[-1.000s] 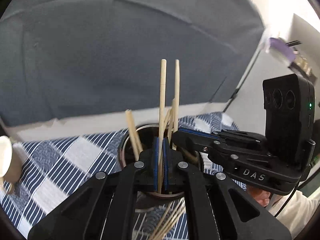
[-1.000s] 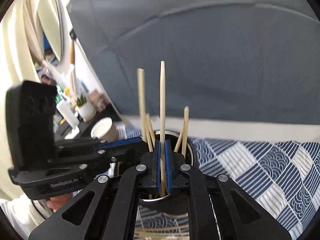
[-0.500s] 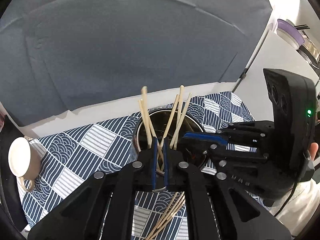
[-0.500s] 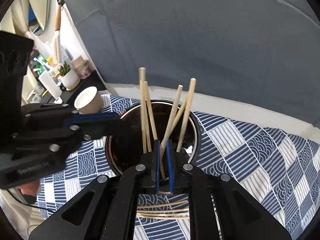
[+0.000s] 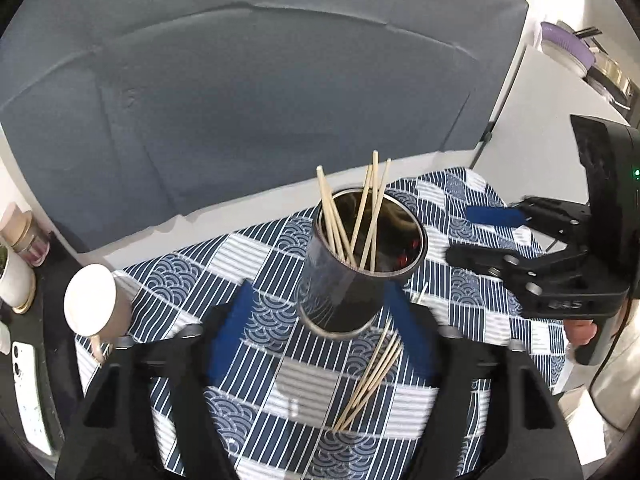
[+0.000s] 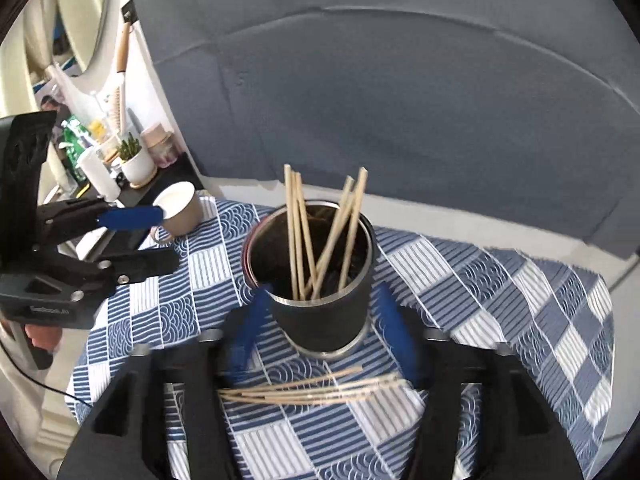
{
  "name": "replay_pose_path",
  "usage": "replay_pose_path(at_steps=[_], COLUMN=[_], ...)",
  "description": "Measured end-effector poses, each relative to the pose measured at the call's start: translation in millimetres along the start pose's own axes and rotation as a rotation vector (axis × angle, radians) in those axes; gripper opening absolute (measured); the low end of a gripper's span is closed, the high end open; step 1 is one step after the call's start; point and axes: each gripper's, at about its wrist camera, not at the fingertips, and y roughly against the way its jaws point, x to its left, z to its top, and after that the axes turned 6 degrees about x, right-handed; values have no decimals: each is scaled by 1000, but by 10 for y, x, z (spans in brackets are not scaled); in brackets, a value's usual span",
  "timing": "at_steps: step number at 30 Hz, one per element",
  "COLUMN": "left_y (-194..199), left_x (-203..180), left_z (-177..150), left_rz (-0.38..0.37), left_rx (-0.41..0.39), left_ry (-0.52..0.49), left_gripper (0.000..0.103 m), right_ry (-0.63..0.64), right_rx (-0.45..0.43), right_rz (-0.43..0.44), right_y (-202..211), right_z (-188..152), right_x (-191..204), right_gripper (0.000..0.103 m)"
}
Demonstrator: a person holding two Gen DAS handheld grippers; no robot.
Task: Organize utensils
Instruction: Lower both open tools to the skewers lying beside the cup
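A dark metal cup (image 5: 352,280) (image 6: 320,304) stands upright on the blue patterned cloth and holds several wooden chopsticks (image 5: 356,220) (image 6: 320,236). More loose chopsticks (image 5: 372,372) (image 6: 304,392) lie on the cloth in front of it. My left gripper (image 5: 320,320) (image 6: 136,236) hovers over the cup, its jaws opening, nothing pressed between the blue pads. My right gripper (image 6: 320,316) (image 5: 480,236) is likewise above the cup, jaws opening and empty.
A paper cup (image 5: 96,304) (image 6: 180,208) lies on its side at the cloth's left edge. Beyond it a dark shelf holds a small potted plant (image 6: 134,160), bottles and a phone (image 5: 28,392). A grey backdrop (image 5: 260,100) rises behind the table.
Both grippers let go of the chopsticks they held upright; those now rest in the cup. Both have pulled back and up from the cup with jaws spread wide.
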Motion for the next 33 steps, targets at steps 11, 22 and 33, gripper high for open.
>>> replay_pose_path(at_steps=[11, 22, 33], left_y=[-317, -1448, -1872], left_x=[72, -250, -441], left_z=[-488, -756, -654], left_rz=[25, -41, 47], left_rx=[108, 317, 364], left_ry=[-60, -195, -284], left_gripper=[91, 91, 84], right_ry=[-220, -411, -420], right_rx=[135, 291, 323], right_rz=[-86, -175, -228], right_y=[-330, -699, -675], right_z=[-730, -1625, -1760], right_x=[-182, -387, -433], right_gripper=[87, 87, 87])
